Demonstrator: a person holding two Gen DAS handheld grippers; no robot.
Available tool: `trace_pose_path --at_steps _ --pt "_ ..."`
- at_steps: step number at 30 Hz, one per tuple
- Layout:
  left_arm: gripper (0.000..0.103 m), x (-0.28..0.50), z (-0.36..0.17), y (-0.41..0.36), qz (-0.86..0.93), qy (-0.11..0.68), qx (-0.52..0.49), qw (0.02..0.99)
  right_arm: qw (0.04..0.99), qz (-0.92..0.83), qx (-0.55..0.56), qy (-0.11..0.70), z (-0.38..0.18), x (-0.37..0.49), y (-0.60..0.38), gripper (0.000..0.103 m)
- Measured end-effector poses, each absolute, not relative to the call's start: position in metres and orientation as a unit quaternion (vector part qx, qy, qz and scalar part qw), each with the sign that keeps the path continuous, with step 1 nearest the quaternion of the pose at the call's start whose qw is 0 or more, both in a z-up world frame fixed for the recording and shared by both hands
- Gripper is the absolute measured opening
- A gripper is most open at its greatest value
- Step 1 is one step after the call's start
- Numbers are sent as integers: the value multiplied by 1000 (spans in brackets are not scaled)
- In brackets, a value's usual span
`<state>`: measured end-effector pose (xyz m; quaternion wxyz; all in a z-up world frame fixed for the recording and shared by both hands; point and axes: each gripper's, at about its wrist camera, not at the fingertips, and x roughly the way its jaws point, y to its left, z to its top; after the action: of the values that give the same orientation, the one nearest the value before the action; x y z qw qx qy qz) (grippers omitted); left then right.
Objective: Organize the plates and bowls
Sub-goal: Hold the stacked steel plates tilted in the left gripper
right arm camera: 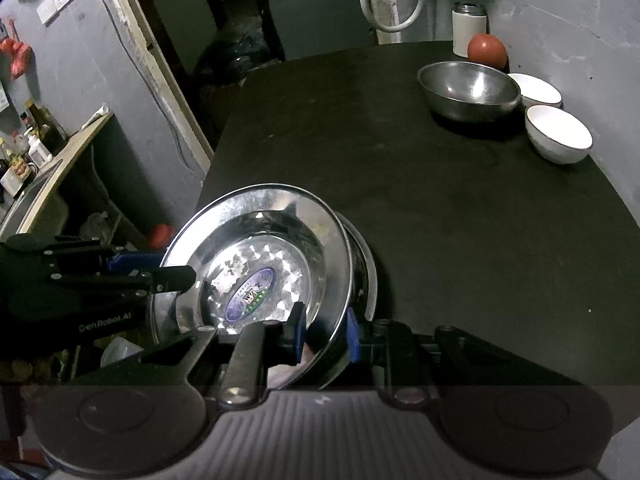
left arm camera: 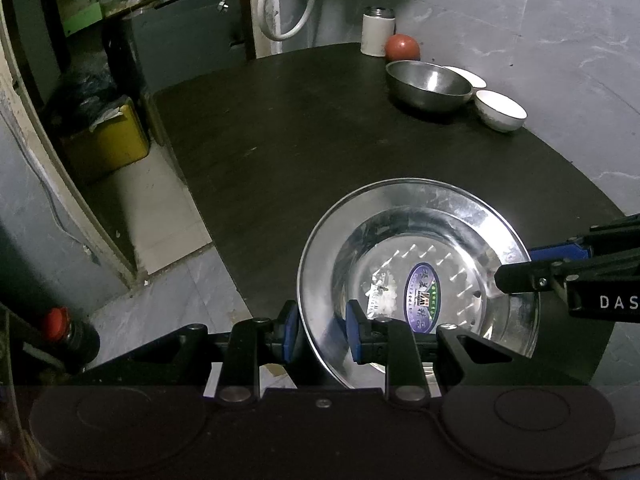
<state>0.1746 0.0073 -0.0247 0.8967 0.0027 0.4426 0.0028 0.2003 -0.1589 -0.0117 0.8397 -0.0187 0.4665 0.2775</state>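
A shiny steel plate [left arm camera: 420, 240] with an oval sticker sits at the near left edge of the dark table [left arm camera: 300, 128]. My left gripper [left arm camera: 322, 334] has its blue pads on either side of the plate's left rim, shut on it. My right gripper [right arm camera: 324, 334] is shut on the plate's [right arm camera: 260, 240] opposite rim; another plate's edge [right arm camera: 370, 280] shows beneath it. A steel bowl [left arm camera: 428, 84] and two white bowls [left arm camera: 500, 110] stand at the far right, also shown in the right wrist view [right arm camera: 468, 88].
A white canister [left arm camera: 377, 32] and a red round object [left arm camera: 402, 48] stand at the table's far corner by the grey wall. Left of the table are a yellow bin [left arm camera: 108, 144], a doorframe and a side counter [right arm camera: 60, 160] with bottles.
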Motion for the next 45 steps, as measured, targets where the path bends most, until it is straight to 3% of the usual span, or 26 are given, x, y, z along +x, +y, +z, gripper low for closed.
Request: trace_pose_path --at_steps 45 --pt "35 182 -30 10 2 453 -7 891 834 277 -36 475 -16 204 -147 29"
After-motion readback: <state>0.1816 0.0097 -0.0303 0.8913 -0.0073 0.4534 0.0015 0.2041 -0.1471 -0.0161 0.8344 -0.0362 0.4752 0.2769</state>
